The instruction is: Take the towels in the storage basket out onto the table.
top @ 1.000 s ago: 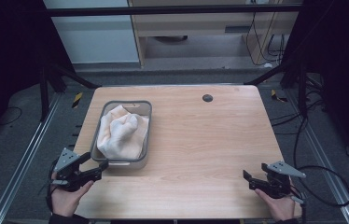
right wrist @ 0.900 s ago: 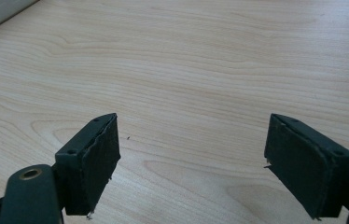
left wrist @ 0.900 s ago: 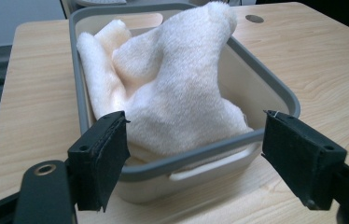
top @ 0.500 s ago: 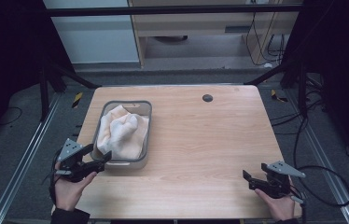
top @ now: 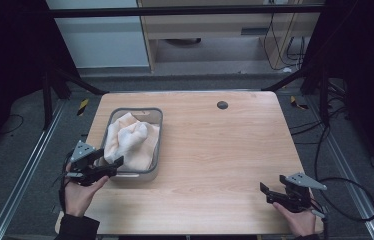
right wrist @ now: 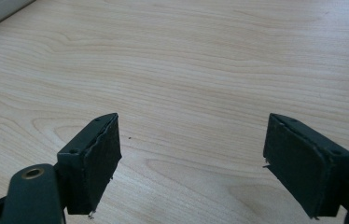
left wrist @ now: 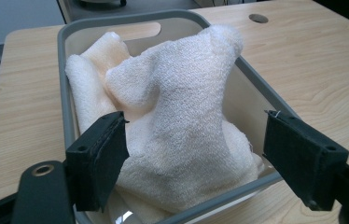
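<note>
Table (top: 225, 150): light wood top; a dark round grommet hole (top: 222, 105) sits near the far edge, about centre.
Bin (top: 158, 145): grey plastic, rectangular, rounded corners, on the left half of the table; long axis runs near-to-far; a handle slot shows in the far wall.
Towel (top: 132, 141): cream terry cloth, bunched inside the bin; one fold stands up above the rim toward the far right side in the left gripper view.
Left gripper (top: 111, 163): held at the near-left corner of the bin, pointing right and far; jaws spread wide. In the left gripper view (left wrist: 193, 163) the jaws straddle the near end of the bin, one on each side of the towel; no pad is pressing the cloth.
Right gripper (top: 267, 192): near-right part of the table, well apart from the bin; jaws spread wide over bare wood (right wrist: 191, 161), nothing between them.
Hands: left hand (top: 80, 192) and right hand (top: 297, 220) each grip a tool from the near edge.
</note>
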Action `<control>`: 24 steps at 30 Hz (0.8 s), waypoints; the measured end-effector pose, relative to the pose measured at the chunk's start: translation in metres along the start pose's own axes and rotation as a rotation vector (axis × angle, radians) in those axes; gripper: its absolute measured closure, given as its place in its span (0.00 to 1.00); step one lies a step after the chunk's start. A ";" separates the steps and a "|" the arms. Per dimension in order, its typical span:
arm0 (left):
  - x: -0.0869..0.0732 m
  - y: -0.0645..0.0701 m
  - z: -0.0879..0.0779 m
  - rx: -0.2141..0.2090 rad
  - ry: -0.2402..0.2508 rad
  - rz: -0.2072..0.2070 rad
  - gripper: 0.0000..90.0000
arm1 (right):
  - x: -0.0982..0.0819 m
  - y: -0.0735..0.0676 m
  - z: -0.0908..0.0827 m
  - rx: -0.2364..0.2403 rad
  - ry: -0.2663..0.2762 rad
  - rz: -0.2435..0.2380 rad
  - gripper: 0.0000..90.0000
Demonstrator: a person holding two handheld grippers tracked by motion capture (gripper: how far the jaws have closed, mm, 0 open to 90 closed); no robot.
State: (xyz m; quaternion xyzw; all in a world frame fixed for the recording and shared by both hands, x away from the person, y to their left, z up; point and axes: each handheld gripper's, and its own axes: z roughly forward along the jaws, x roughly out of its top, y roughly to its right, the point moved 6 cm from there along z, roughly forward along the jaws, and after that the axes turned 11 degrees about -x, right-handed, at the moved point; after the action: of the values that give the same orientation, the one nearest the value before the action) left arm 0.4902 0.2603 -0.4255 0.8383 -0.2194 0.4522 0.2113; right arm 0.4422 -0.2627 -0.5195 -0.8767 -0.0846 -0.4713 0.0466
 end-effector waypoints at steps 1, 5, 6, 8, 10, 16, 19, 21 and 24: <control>0.000 0.000 0.002 -0.001 -0.009 0.003 0.23 | 0.000 0.000 0.000 0.001 -0.001 0.000 0.21; 0.004 0.001 0.010 -0.002 -0.033 0.012 0.23 | 0.000 0.000 0.000 0.002 -0.003 0.000 0.21; 0.005 0.001 0.012 0.000 -0.042 0.018 0.23 | 0.000 0.000 0.000 0.003 -0.004 0.000 0.21; 0.007 0.001 0.016 0.005 -0.055 0.025 0.23 | 0.000 0.000 0.000 0.004 -0.006 0.001 0.21; 0.009 0.002 0.019 0.002 -0.061 0.026 0.23 | -0.001 -0.001 0.001 0.006 -0.008 0.002 0.21; 0.013 0.002 0.030 0.016 -0.100 0.050 0.23 | -0.001 -0.001 0.001 0.007 -0.010 0.002 0.21; 0.014 0.002 0.033 0.016 -0.107 0.048 0.23 | -0.001 -0.001 0.001 0.007 -0.012 0.000 0.21; 0.014 0.002 0.039 0.016 -0.126 0.050 0.24 | -0.001 -0.001 0.001 0.009 -0.013 0.001 0.21; 0.015 0.000 0.043 0.027 -0.142 0.053 0.24 | -0.001 -0.001 0.001 0.009 -0.012 0.000 0.21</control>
State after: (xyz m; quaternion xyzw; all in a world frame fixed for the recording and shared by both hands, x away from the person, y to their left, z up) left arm 0.5266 0.2339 -0.4348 0.8649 -0.2497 0.4001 0.1718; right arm 0.4427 -0.2620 -0.5210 -0.8793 -0.0869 -0.4656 0.0501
